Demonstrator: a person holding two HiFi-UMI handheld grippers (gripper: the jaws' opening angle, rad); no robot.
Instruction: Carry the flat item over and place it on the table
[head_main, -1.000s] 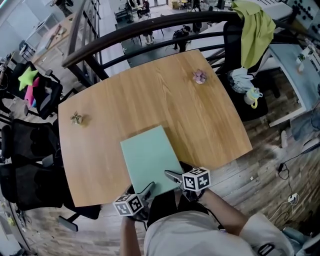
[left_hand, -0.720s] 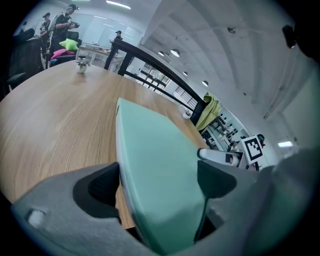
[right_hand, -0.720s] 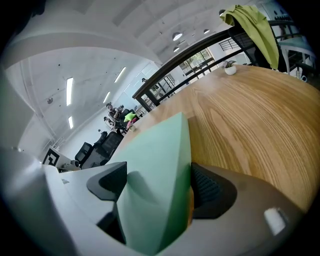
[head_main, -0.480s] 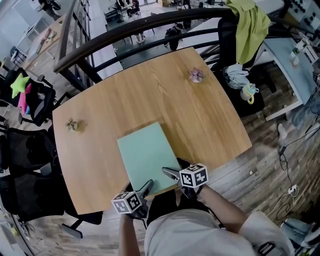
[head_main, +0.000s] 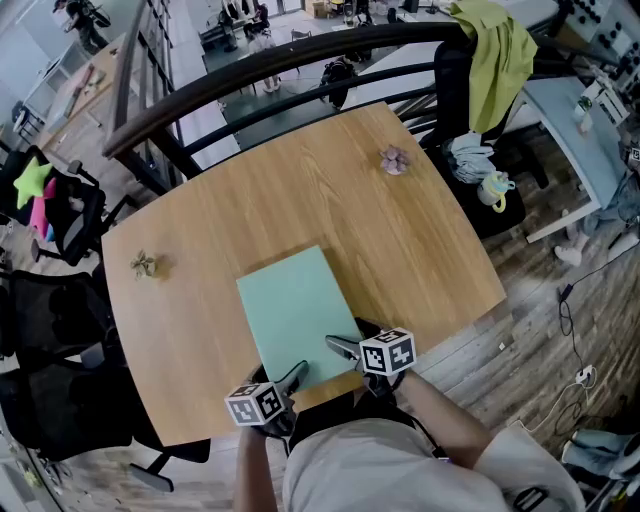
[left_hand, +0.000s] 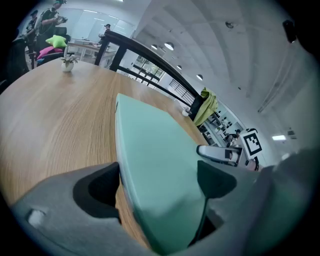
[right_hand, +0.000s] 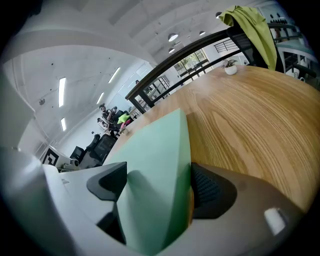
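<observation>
Mint-green and smooth, the flat item (head_main: 295, 315) is a thin rectangular panel with crisp corners and a matte, unmarked face, its long sides running from about 6 toward 12 o'clock with a slight lean to 11. It sits over the 6 o'clock part of the table (head_main: 300, 190), a broad top of pale wood with fine straight grain and rounded corners. The panel's near edge reaches past the table's rim toward the person. The left gripper (head_main: 292, 380) is clamped on the panel's 7 o'clock corner, and its own view shows dark pads pressed on either face of the board. The right gripper (head_main: 342, 348) grips the 5 o'clock corner in the same way, one ribbed black pad beneath and one above. From both gripper views the panel seems to slope up toward the jaws – whether its far edge touches the wood or hangs just over it is hard to say. A small purplish ornament (head_main: 394, 159) stands on the table at about 1 o'clock from the panel, and a smaller brownish one (head_main: 144, 263) at 9 o'clock, both well apart from it. Beyond the table's 12 o'clock side curves a black railing (head_main: 270, 62); a yellow-green cloth (head_main: 497, 55) is draped over a dark chair at 2 o'clock.
</observation>
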